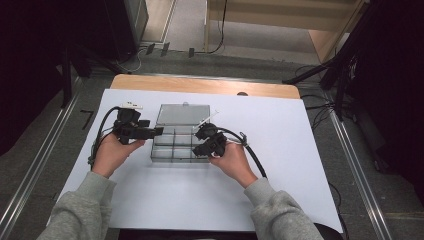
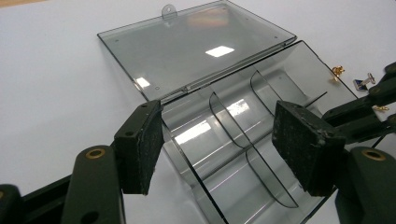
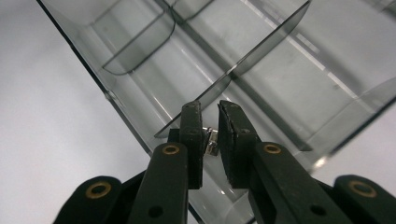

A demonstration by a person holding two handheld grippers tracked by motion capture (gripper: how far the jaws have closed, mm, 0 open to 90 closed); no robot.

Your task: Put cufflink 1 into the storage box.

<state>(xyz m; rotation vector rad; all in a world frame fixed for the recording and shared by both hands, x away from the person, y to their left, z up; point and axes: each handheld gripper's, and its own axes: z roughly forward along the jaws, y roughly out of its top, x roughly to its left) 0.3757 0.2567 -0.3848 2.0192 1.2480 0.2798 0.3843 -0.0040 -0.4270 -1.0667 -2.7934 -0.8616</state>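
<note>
While left gripper (image 2: 219,149) straddles box (image 2: 233,135); right gripper (image 3: 210,140) grips stud (image 3: 211,142).

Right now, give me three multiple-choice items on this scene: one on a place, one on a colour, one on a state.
1. Where is the small silver piece?
A. On the lid
B. Between the jaws of the right hand-held gripper
C. On the floor

2. What colour are the person's sleeves?
A. Grey
B. Red
C. Yellow

3. How is the lid of the clear box?
A. Shut and latched
B. Taken off and set aside
C. Swung open, lying back behind the box

Answers:
1 B, as the right gripper view shows the piece between the two pads, over the box's compartments.
2 A, as both sleeves are grey in the high view.
3 C, as the left gripper view shows the lid flat on the table, joined to the box's far edge.
</note>
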